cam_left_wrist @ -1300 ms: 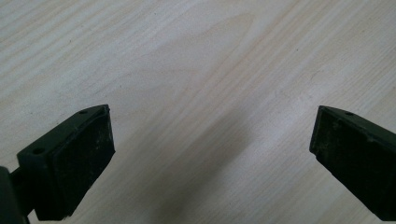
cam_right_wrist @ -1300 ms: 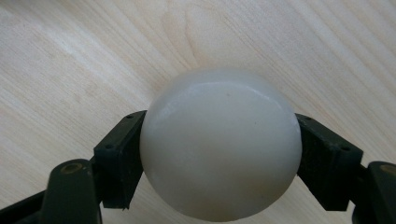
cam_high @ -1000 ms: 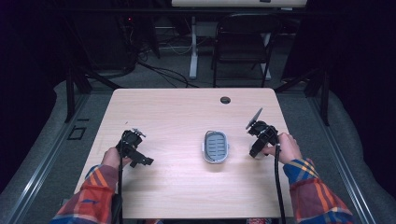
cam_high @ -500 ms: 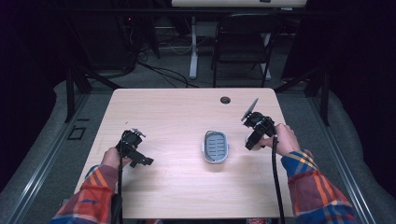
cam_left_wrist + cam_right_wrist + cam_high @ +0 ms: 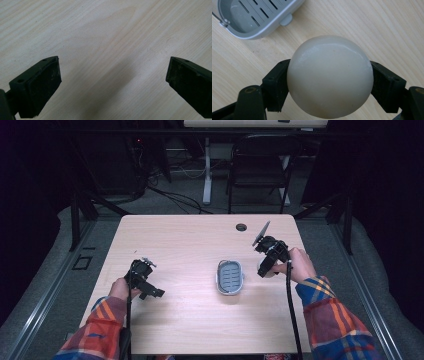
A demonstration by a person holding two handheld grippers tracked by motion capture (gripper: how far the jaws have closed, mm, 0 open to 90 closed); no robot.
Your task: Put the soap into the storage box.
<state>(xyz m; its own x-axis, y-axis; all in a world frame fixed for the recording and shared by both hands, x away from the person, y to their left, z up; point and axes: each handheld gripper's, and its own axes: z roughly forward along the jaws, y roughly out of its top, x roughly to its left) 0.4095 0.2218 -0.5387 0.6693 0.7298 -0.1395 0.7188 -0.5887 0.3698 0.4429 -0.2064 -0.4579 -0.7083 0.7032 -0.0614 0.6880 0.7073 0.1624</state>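
A grey slotted soap dish (image 5: 230,277) lies on the wooden table (image 5: 190,240), right of centre. My right gripper (image 5: 266,267) is just to the right of the dish, shut on a round cream-white soap bar (image 5: 330,76) that fills the space between its jaws; the dish (image 5: 254,17) shows at the upper left of the right gripper view. My left gripper (image 5: 145,282) rests low at the table's left side, jaws wide apart over bare wood, with nothing between its pads (image 5: 42,87).
A small dark grommet hole (image 5: 241,227) sits near the table's far edge. A black chair (image 5: 260,167) and a white desk leg (image 5: 206,170) stand beyond the table, with cables on the floor. Dark frame rails run along both sides.
My right gripper has lifted and moved away from me a little, carrying the soap bar, and stays right of the dish. The left gripper has held still.
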